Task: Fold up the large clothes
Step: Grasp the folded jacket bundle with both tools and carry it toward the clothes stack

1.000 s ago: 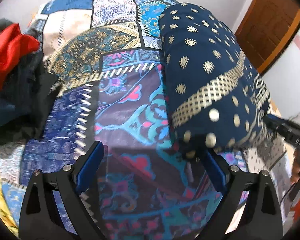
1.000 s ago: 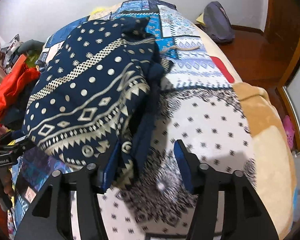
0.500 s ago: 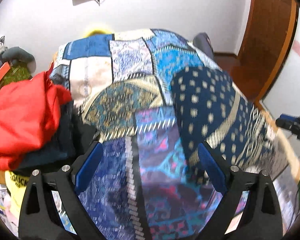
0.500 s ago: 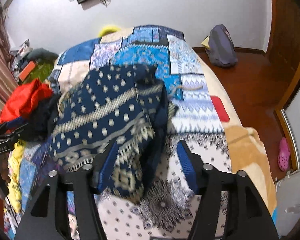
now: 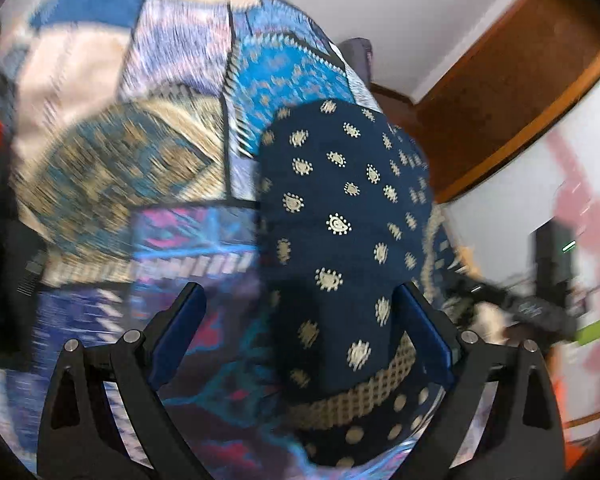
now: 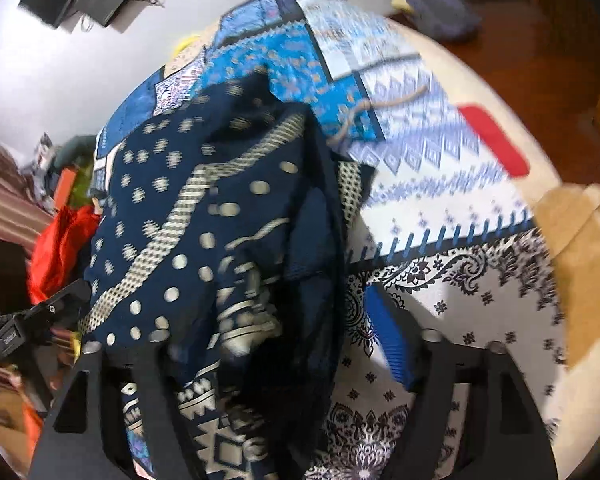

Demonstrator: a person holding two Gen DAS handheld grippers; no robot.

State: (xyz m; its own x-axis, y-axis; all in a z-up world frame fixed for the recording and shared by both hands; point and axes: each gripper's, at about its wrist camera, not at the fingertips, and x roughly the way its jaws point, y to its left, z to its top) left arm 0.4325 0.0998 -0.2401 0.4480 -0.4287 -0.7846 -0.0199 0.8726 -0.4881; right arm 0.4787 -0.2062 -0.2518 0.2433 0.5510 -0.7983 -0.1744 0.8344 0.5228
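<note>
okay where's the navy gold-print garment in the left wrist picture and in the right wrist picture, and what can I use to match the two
Left wrist: the navy garment fills centre-right, running down between the open jaws, against the right finger.
Right wrist: it sits centre-left, heaped from mid-frame down over the left finger.
Shared landmark: the bright blue patch of the patchwork bedspread, just beyond the garment's far end in both.

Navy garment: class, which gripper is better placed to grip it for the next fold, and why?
Probably the right gripper: its jaws have just been opening and the navy garment bunches between them. The left gripper only touches it with one finger.
</note>
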